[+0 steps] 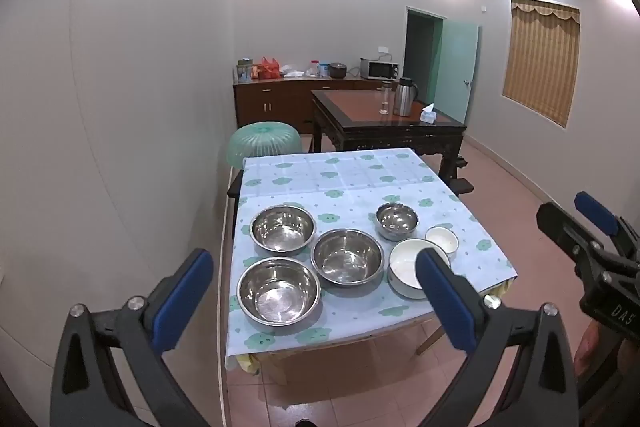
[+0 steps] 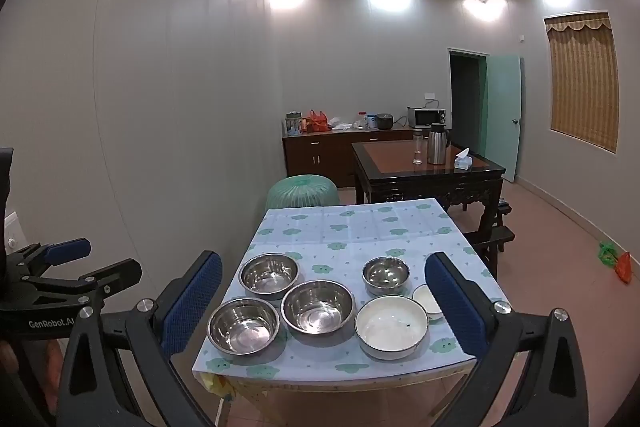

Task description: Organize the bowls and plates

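A table with a pale blue flowered cloth [image 1: 344,179] [image 2: 360,223] carries several bowls. Three large steel bowls [image 1: 347,256] [image 2: 318,306] cluster on its left half. A small steel bowl [image 1: 397,221] [image 2: 386,274] stands behind a large white bowl [image 1: 402,267] [image 2: 391,326] and a small white bowl [image 1: 441,239] [image 2: 427,301]. My left gripper [image 1: 314,259] [image 2: 104,259] hangs open in the air short of the table's near edge, with nothing between its fingers. My right gripper [image 2: 323,261] [image 1: 568,213] is beside it on the right, likewise open and holding nothing.
The white wall runs close along the table's left side. Behind the table sit an upturned green mesh cover [image 1: 264,143] and a dark wooden table [image 1: 384,119] with a flask, a glass and a tissue box. A sideboard [image 2: 320,151] lines the far wall.
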Demonstrator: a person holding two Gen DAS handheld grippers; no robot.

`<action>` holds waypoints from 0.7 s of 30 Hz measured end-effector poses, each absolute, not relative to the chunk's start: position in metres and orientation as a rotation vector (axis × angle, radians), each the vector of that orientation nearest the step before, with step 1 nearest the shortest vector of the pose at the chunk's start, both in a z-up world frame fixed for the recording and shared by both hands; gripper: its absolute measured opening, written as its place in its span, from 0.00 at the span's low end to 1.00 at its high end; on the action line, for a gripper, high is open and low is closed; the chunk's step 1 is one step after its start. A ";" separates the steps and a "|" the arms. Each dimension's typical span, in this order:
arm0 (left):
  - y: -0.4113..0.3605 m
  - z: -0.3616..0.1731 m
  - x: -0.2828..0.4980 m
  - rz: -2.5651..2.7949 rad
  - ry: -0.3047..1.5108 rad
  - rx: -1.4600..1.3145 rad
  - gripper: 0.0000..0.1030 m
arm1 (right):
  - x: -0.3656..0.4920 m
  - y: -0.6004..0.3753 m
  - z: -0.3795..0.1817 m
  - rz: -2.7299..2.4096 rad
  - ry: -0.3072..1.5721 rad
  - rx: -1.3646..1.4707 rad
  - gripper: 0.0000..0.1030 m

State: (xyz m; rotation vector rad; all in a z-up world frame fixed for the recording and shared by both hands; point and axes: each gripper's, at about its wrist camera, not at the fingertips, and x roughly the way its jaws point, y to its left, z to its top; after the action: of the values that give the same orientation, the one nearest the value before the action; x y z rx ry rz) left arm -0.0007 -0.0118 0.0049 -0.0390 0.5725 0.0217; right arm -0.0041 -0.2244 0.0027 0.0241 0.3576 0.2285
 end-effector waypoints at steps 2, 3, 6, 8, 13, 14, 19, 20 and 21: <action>-0.013 0.005 0.000 0.026 0.575 -0.037 1.00 | -0.002 -0.225 0.003 0.231 0.361 0.025 0.99; -0.013 0.006 0.000 0.026 0.577 -0.038 1.00 | -0.002 -0.225 0.003 0.231 0.363 0.025 0.99; -0.015 0.006 0.001 0.030 0.580 -0.036 1.00 | 0.002 -0.224 0.001 0.235 0.370 0.025 0.99; -0.015 0.007 0.002 0.030 0.582 -0.038 1.00 | 0.003 -0.223 0.000 0.236 0.372 0.023 0.99; -0.015 0.007 0.002 0.033 0.582 -0.035 1.00 | 0.005 -0.223 -0.002 0.241 0.372 0.024 0.99; -0.015 0.007 0.002 0.034 0.582 -0.036 1.00 | 0.006 -0.223 -0.003 0.242 0.373 0.026 0.99; -0.015 0.006 0.002 0.031 0.581 -0.035 1.00 | 0.008 -0.223 -0.006 0.243 0.374 0.026 0.99; -0.015 0.006 0.002 0.031 0.580 -0.034 1.00 | 0.008 -0.223 -0.006 0.243 0.373 0.025 0.99; -0.014 0.005 0.002 0.031 0.581 -0.035 1.00 | 0.008 -0.222 -0.006 0.241 0.374 0.024 0.99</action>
State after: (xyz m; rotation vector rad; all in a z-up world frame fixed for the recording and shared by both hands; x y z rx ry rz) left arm 0.0019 -0.0140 0.0053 -0.0352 0.5812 0.0306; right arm 0.0082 -0.2221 -0.0063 0.0240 0.3735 0.2414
